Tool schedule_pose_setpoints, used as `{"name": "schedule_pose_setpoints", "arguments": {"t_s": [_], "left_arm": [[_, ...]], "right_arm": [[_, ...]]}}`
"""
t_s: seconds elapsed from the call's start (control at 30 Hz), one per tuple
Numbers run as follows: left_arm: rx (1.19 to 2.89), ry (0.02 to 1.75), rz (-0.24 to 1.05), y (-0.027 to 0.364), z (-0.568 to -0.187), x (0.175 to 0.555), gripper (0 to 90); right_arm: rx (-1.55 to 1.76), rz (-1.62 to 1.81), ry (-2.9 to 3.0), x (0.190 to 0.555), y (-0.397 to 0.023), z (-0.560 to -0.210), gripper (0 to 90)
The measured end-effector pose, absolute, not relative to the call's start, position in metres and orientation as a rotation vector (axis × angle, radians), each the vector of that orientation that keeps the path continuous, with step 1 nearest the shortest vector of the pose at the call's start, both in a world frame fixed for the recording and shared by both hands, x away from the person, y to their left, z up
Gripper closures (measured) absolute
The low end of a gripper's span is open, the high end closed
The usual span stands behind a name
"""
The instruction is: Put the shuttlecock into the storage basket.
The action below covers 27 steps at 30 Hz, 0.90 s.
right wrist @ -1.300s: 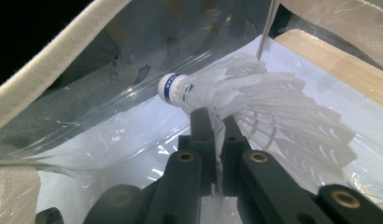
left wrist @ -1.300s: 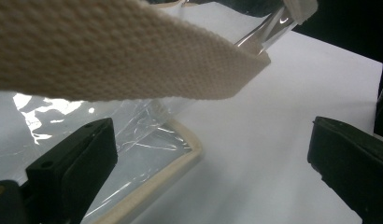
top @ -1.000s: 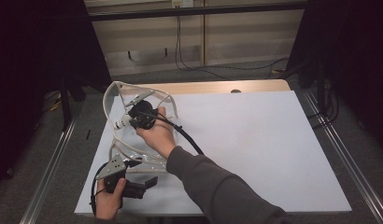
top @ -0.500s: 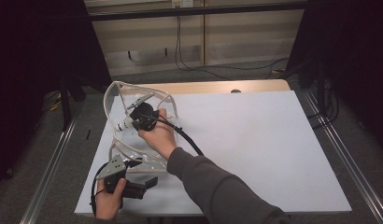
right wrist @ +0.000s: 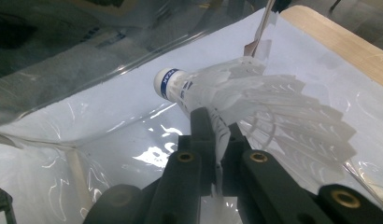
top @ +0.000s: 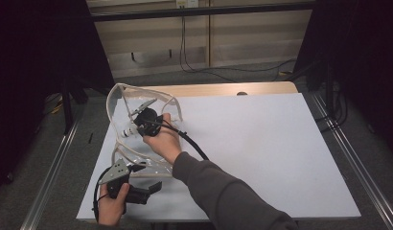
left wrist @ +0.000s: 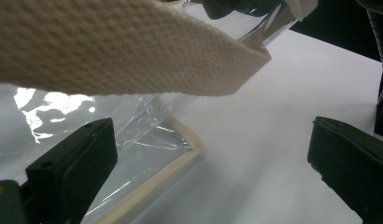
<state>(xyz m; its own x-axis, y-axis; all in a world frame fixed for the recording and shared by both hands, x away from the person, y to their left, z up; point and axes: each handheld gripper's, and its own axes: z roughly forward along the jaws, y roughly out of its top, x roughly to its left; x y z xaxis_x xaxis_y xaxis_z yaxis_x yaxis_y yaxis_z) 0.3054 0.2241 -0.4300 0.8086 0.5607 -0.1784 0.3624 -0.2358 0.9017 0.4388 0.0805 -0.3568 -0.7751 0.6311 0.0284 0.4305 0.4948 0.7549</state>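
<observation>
1. Nearest the person, the left claw rests low on the white counter, its jaws spread wide with nothing between them.
2. Just beyond it lies a clear plastic bag with cream fabric trim. In the left gripper view, the bag's woven strap hangs above the jaws.
3. Farther on, the right claw reaches inside the bag's open mouth.
4. Its jaws are pressed together, pinching the feather skirt of a white shuttlecock, held inside the bag above its clear bottom panel, with the blue-banded cork pointing away.
</observation>
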Motion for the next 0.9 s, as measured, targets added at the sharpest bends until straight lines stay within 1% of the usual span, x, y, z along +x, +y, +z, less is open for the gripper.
{"name": "schedule_pose_setpoints", "arguments": {"t_s": [0.67,0.7,0.8,0.83,0.9], "left_arm": [[1.855,0.706,0.212,0.2243,-0.4308,0.3055,1.5],[1.855,0.706,0.21,0.2241,-0.4309,0.3055,1.5],[1.853,0.705,0.21,0.2236,-0.4308,0.3055,1.5],[1.855,0.703,0.213,0.2239,-0.4307,0.3056,1.5],[1.856,0.704,0.214,0.224,-0.4305,0.3054,1.5]], "right_arm": [[0.878,1.113,2.533,0.44,0.083,-0.3639,87.8],[0.878,1.111,2.532,0.4399,0.0832,-0.3641,86.7],[0.875,1.101,2.533,0.4403,0.0843,-0.3654,69.8],[0.88,1.098,2.538,0.4405,0.0849,-0.3663,65.6],[0.892,1.117,2.541,0.4407,0.0853,-0.3668,61.6]]}}
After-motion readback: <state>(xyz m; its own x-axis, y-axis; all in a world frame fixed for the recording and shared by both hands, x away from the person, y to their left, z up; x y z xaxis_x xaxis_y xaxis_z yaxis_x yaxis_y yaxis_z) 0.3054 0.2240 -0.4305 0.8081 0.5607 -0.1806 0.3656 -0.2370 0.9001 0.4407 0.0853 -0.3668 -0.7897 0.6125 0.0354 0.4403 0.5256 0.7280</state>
